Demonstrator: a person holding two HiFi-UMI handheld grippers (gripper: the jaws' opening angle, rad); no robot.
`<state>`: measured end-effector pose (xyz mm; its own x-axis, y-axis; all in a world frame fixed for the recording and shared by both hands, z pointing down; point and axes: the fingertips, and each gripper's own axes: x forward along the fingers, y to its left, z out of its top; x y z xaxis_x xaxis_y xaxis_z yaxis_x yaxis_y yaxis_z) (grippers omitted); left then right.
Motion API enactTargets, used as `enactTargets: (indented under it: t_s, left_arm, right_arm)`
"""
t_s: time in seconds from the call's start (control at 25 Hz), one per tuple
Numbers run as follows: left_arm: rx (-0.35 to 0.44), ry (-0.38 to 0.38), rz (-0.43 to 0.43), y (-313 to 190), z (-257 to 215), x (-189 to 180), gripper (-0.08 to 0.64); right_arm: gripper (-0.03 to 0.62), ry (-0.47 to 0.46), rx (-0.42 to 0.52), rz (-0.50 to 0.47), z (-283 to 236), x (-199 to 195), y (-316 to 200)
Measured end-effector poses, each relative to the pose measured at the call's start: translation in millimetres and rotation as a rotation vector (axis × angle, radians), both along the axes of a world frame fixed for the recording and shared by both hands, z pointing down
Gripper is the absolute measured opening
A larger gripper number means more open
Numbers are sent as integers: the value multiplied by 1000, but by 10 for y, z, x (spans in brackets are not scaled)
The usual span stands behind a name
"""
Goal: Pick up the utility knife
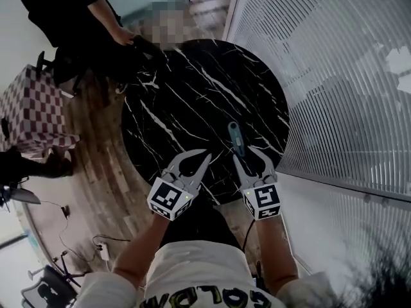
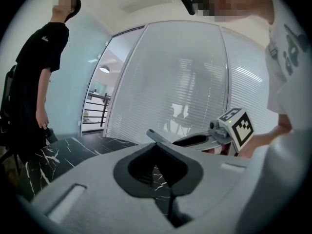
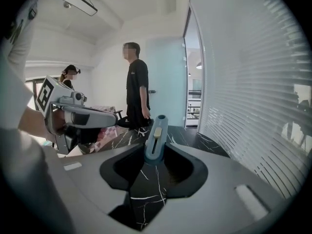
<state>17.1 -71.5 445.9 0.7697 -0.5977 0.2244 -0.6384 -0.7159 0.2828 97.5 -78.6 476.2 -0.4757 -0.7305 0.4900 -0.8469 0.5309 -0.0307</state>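
Utility knife [image 3: 155,147]: slim blue-grey body, pale slider.

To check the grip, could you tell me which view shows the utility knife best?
The right gripper view: the utility knife stands large, clamped in the right gripper. The head view shows it small from above; the left gripper view only its tip.

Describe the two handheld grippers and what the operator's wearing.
The left gripper and right gripper match: pale grey bodies, curved jaws tapering to points, dark lining on the inner faces. Each carries a cube with black-and-white square markers and a small green light. A thin dark cable trails from the right one. The person wears a white short-sleeved T-shirt with yellow lettering.
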Motion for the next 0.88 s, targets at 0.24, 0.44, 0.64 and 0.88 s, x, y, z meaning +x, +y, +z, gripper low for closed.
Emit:
enactTargets:
  t_s: [0.24,0.44,0.64,0.88]
  left_arm:
    - [37,26,-17,153,-430,-77,3]
    - [83,41,-22,239,-837,-151,3]
    - [118,60,-22,402,-1181,-222,3]
    - [161,74,-26,585,-1566,-328,3]
  right_arm:
    - [133,-19,74,-23,-486,-147,183]
    - [133,-41,141,-18,-934,-206,263]
    - [133,-80,209,-18,-1430,-263,422]
    - [133,-117,287,-26,-1929,-345,643]
